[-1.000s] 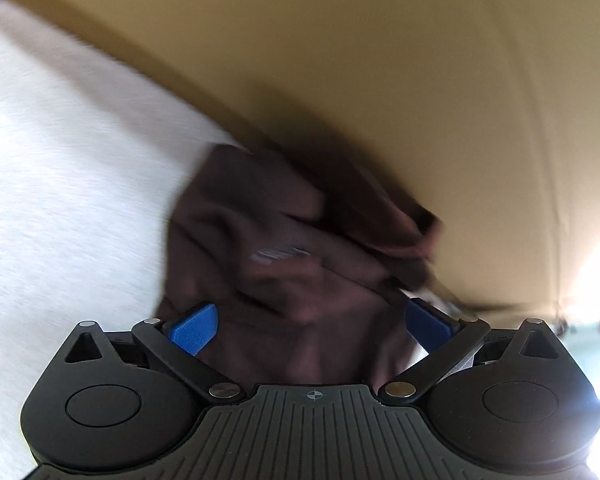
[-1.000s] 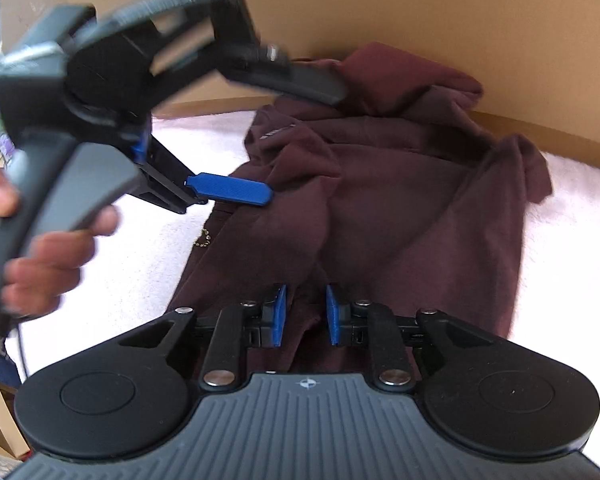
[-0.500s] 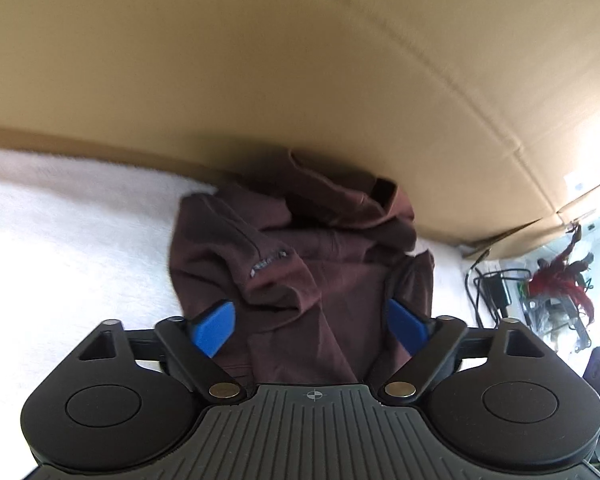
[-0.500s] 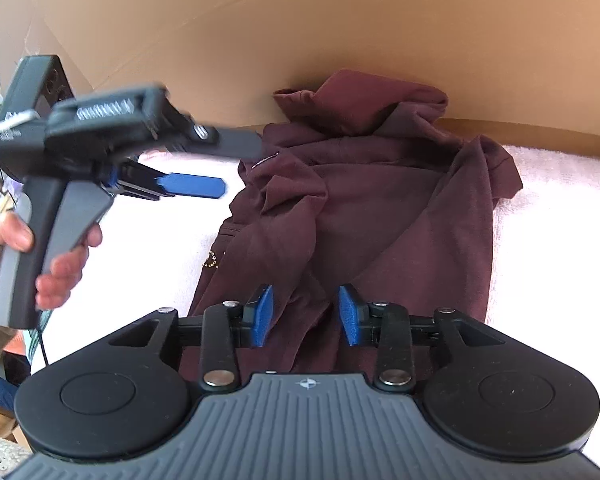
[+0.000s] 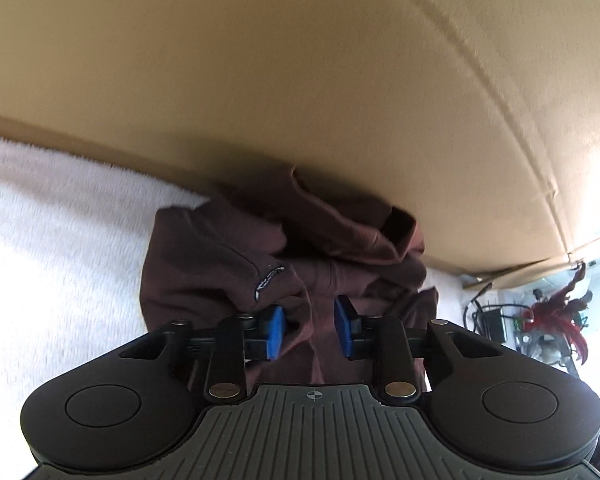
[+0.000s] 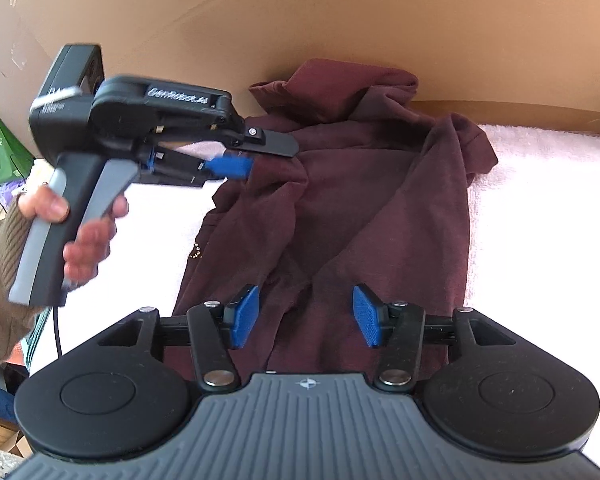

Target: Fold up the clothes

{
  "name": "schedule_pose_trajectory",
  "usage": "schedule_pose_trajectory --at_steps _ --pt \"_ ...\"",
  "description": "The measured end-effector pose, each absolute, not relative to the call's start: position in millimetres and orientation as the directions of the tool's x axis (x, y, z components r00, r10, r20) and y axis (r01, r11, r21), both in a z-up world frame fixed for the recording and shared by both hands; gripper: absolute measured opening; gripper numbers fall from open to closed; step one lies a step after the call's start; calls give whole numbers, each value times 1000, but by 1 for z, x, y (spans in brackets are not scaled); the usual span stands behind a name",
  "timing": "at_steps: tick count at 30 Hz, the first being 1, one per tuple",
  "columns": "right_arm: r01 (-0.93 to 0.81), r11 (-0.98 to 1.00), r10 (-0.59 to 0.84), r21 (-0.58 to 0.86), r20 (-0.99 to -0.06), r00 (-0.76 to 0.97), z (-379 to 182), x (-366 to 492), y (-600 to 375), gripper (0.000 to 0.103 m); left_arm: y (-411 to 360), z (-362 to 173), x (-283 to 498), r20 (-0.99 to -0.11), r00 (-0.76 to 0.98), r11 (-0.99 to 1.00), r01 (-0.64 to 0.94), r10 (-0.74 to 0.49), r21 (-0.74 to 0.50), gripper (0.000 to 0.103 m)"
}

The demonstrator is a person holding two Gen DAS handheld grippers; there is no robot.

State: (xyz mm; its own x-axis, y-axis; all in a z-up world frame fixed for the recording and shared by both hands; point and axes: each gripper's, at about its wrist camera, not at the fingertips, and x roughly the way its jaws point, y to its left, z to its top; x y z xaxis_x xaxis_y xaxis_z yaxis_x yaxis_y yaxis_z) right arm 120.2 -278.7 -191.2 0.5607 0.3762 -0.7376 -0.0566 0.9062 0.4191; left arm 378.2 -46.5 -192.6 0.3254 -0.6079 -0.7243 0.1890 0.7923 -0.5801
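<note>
A crumpled maroon garment (image 5: 204,264) (image 6: 380,208) lies on a white fleecy cover (image 5: 52,240), its far end bunched against a cardboard wall. My left gripper (image 5: 309,330) sits over the garment's near left part. Its jaws are closing around a raised fold, and the right pad stands clear of the cloth. In the right wrist view the left gripper (image 6: 260,158), held by a hand (image 6: 88,236), meets the cloth's left ridge. My right gripper (image 6: 306,314) hovers over the near hem. Its jaws are opening, with cloth below and nothing pinched.
The tall cardboard wall (image 5: 300,80) (image 6: 340,20) closes off the far side. The white cover (image 6: 540,220) extends to the right of the garment. Cables and a red figure (image 5: 568,312) lie past the cover's right end. A green bag (image 6: 4,148) stands far left.
The left jaws have narrowed from wide apart to close around a fold, and that gripper has shifted right onto the garment. The right jaws have spread apart and let go of the cloth.
</note>
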Motion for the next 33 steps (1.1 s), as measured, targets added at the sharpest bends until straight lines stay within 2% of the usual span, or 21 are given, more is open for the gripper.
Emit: schedule_pose_trajectory --at_steps 1,3,11,14,15,18,19,22,32,33 --pt "-58 907 375 417 -739 560 -192 120 -278 58 -48 -191 379 -727 332 797 197 -602 -570 30" --pt "-61 909 373 413 -739 562 -192 120 -277 58 -51 -191 381 -734 341 808 208 -588 -551 24" --pt "-79 921 346 381 -709 615 -181 116 -276 58 -32 -192 384 -702 378 791 173 -603 -586 24" --pt "-129 961 268 243 -717 644 -178 116 -264 58 -21 -193 386 -711 384 800 157 -589 -578 25" --pt "-156 972 236 177 -724 648 -178 116 -259 54 -20 -193 386 -712 386 802 158 -587 -576 25" --pt "-237 970 193 50 -750 633 -181 117 -246 30 -17 -192 385 -710 399 806 156 -581 -572 20" --pt "-263 964 198 35 -755 626 -181 117 -243 27 -16 -192 385 -707 403 805 157 -581 -572 19" --pt "-321 947 217 10 -759 614 -181 117 -235 27 -12 -191 385 -703 404 801 158 -586 -577 18" --pt "-393 918 286 55 -779 558 -185 128 -218 27 -6 -192 390 -703 404 800 150 -585 -580 18" --pt "-388 919 287 65 -785 548 -187 131 -219 17 -5 -193 391 -702 404 799 147 -586 -583 18"
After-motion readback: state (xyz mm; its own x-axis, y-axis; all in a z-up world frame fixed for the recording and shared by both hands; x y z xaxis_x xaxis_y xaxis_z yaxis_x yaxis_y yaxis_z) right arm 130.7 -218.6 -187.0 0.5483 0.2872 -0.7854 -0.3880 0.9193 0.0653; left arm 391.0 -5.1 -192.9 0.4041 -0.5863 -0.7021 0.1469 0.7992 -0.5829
